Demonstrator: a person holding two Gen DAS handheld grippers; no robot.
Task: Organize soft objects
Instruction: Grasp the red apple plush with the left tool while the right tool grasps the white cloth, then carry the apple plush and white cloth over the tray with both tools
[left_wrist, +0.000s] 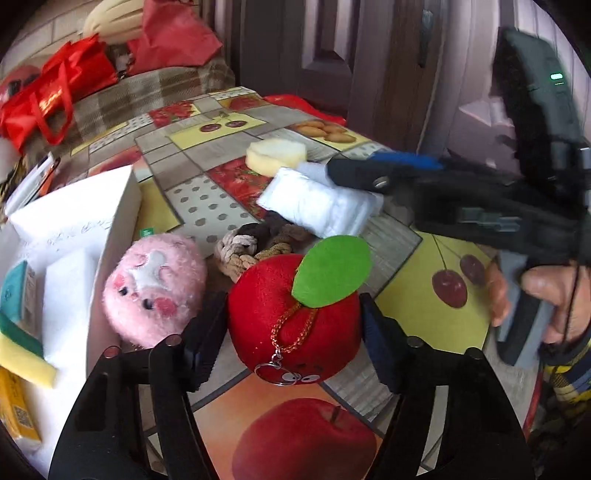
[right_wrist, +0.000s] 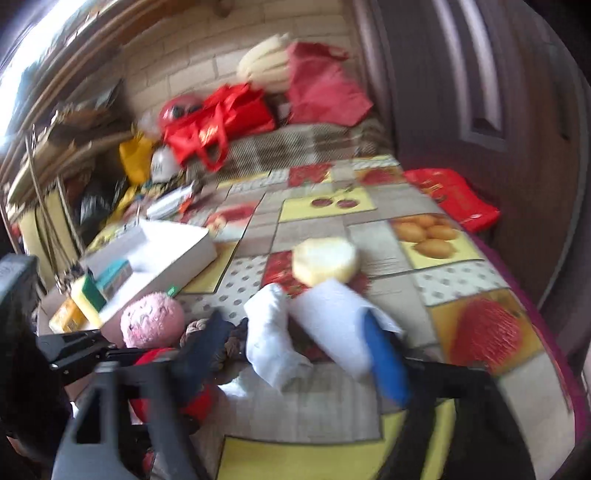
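A red apple plush (left_wrist: 291, 314) with a green felt leaf and a small chain sits on the fruit-print tablecloth. My left gripper (left_wrist: 295, 332) straddles it, a pad touching each side. A pink furry plush (left_wrist: 155, 291) lies just to its left, and a knotted rope toy (left_wrist: 240, 251) lies behind it. In the blurred right wrist view, my right gripper (right_wrist: 295, 325) has a white soft packet (right_wrist: 273, 343) between its dark finger and its blue finger (right_wrist: 384, 362), both of which touch it. A round yellow sponge (right_wrist: 325, 260) rests just beyond.
An open white box (left_wrist: 74, 229) at the left holds a green-yellow sponge (left_wrist: 22, 347) and small cartons. Red bags (left_wrist: 55, 92) and a plaid blanket (left_wrist: 147, 96) are heaped at the table's far end. A person's hand (left_wrist: 554, 295) holds the right gripper. A door (left_wrist: 332, 44) stands behind.
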